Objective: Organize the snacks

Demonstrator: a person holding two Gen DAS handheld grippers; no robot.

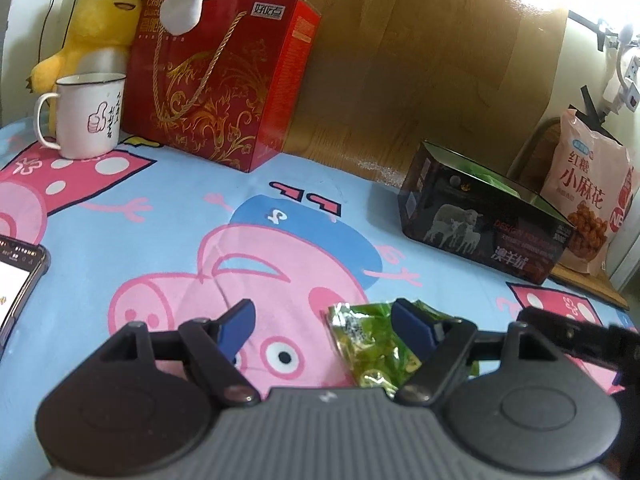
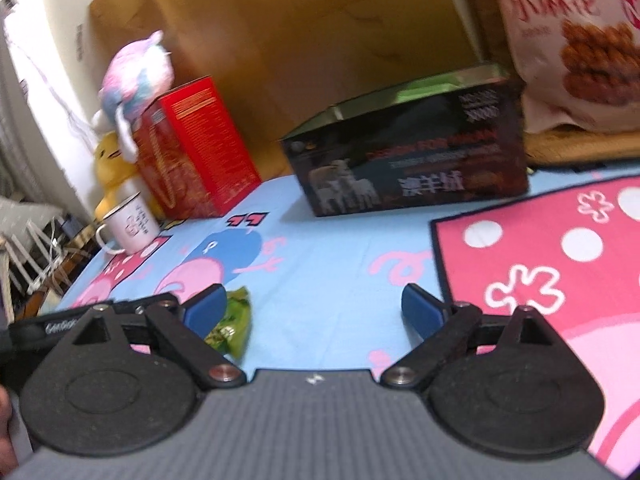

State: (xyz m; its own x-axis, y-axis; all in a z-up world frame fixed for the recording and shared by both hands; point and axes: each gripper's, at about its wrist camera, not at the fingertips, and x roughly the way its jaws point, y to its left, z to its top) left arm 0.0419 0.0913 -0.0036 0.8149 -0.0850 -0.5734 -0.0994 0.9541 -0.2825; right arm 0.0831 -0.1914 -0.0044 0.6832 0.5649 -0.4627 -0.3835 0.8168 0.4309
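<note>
I note a crinkled, glossy green foil snack packet point(image 1: 370, 344) on the matt printed cloth cover point(image 1: 168, 216). Dark box point(image 1: 480, 216): glossy printed card. Red gift box point(image 1: 224, 92): shiny card, gold cord handle. White mug point(image 1: 86, 116) looks enamelled, smooth. Yellow toy point(image 1: 92, 28): plush. Backboard point(image 1: 400, 60): wood-grain.

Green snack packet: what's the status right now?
Both grippers open, empty. Green snack packet on the cloth, by left gripper's right finger. Black box open, path clear.
</note>
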